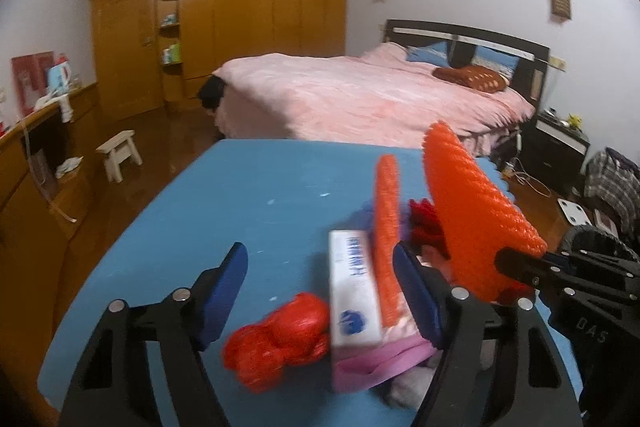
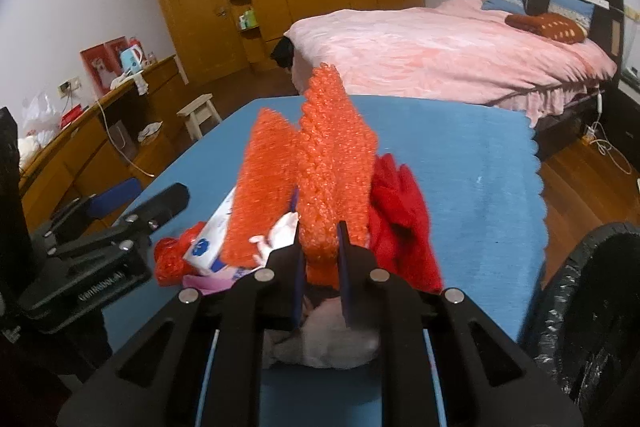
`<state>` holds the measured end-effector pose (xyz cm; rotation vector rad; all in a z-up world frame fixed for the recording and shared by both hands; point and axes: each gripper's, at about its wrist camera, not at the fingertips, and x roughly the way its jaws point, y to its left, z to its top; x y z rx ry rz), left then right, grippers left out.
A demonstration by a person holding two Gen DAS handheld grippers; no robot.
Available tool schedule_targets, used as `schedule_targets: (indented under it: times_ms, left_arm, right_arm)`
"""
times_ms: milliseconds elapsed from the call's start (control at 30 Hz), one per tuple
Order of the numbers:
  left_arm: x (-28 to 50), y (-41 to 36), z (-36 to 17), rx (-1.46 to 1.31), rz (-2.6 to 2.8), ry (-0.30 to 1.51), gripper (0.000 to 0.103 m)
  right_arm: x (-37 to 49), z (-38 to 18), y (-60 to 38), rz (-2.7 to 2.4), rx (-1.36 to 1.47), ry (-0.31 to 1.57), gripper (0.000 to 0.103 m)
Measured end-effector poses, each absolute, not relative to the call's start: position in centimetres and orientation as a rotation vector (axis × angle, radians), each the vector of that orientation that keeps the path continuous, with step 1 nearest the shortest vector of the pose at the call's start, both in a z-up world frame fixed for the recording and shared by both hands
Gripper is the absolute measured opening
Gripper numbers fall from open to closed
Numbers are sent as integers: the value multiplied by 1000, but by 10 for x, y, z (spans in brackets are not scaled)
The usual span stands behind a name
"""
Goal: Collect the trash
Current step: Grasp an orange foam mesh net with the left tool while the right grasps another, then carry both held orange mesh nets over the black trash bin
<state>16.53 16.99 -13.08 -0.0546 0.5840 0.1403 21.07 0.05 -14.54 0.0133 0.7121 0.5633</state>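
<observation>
A pile of trash lies on the blue table cover [image 1: 240, 195]: a red mesh bag [image 1: 276, 339], a white box [image 1: 354, 291], an orange foam net [image 1: 387, 227], red crumpled material [image 2: 400, 219] and a pink wrapper [image 1: 376, 359]. My left gripper [image 1: 319, 255] is open, straddling the box and the mesh bag without pressing them. My right gripper [image 2: 319, 227] is shut on a second orange foam net [image 2: 332, 163], which stands up from its jaws above the pile. The left wrist view shows this net [image 1: 472, 211] held at the right.
A black bin lined with a bag [image 2: 592, 307] stands at the table's right edge. Beyond the table are a pink bed [image 1: 360, 95], a wooden wardrobe [image 1: 240, 7], a small white stool [image 1: 120, 155] and a wooden counter [image 1: 40, 155] along the left wall.
</observation>
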Motion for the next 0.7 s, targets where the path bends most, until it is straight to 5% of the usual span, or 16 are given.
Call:
schedule_targets:
  times_ms: [267,500,700]
  left_arm:
    - [201,153,-145,-51,82,616,55]
    - [217,146,-156,-46,13,674,12]
    - [206,149,-137,-61,18,623,11]
  right_arm:
    - [221,-150,-14,544,23,715,13]
    - [224,-151,-16,541,31,721,14]
    - [221,-141,-14,567,34,703,14]
